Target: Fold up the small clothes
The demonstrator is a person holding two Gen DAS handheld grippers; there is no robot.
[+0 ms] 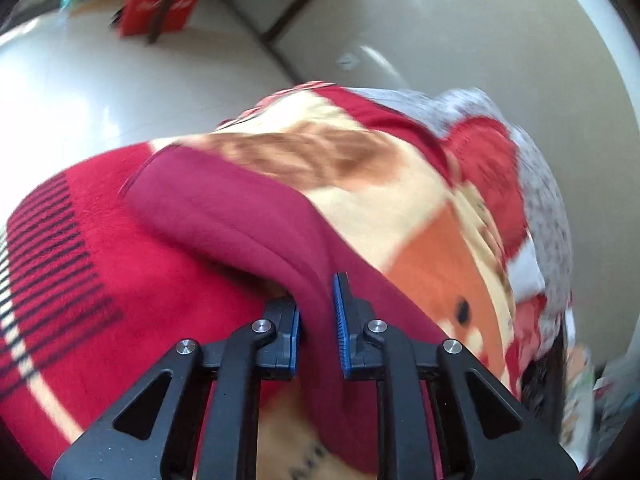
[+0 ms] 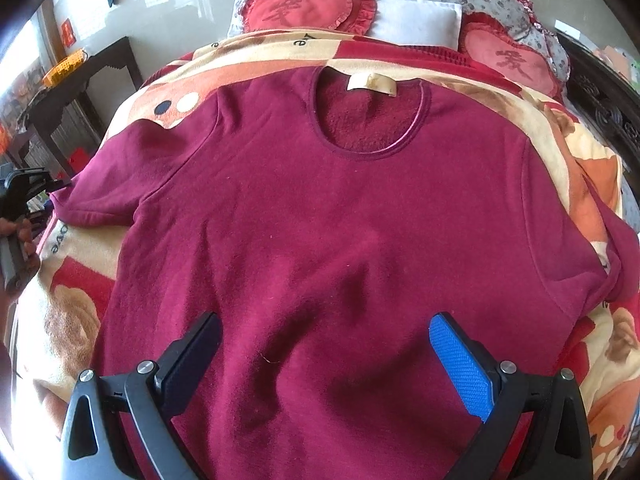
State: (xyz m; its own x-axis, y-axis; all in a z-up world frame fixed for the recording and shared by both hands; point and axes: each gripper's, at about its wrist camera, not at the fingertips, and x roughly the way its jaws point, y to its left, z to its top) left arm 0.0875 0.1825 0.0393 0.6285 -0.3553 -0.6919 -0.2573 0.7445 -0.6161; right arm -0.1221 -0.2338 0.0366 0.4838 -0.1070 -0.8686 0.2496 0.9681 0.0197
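Left claw clenched on the maroon shirt's sleeve; right claw released, hovering over the maroon shirt near its hem, which lies flat ahead of it, collar far. Judgement: carry the sleeve inward across the chest, keeping the fabric taut and low to avoid bunching. Surface: a bed with patterned blanket; heart pillows beyond the collar; dark side table to the left.

Maroon shirt flat on patterned blanket
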